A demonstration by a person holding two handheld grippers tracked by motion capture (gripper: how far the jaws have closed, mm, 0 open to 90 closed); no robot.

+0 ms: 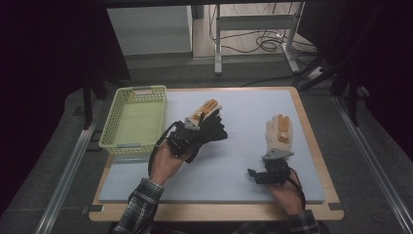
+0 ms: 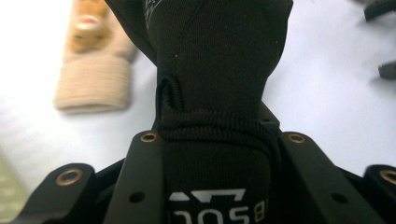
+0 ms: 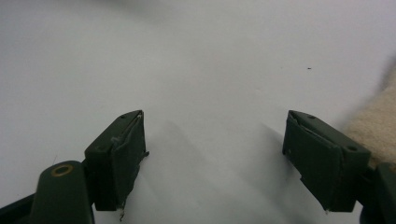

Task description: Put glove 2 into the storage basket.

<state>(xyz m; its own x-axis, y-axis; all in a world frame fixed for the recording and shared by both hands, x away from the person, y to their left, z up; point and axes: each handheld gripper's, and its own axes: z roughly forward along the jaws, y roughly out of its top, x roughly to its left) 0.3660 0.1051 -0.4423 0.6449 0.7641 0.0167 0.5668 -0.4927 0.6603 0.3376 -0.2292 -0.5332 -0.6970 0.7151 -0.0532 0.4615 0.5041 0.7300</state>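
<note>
My left gripper (image 1: 196,128) is shut on the cuff of a black glove (image 1: 214,129), held left of the mat's middle. The left gripper view has the cuff with white lettering clamped between the jaws (image 2: 217,140), and the rest of the black glove (image 2: 219,56) stretches away from them. A beige and orange glove (image 1: 207,109) lies just beyond it, also seen as a beige glove (image 2: 91,70) at upper left. A second beige glove (image 1: 278,130) lies flat at the right. My right gripper (image 1: 252,173) hovers below it, open (image 3: 215,135) over bare mat.
A light green mesh basket (image 1: 111,127) stands at the table's left edge, beside the pale mat (image 1: 234,161). A beige glove's edge (image 3: 376,123) lies by my right gripper's right jaw. Table legs and cables are on the floor beyond the table.
</note>
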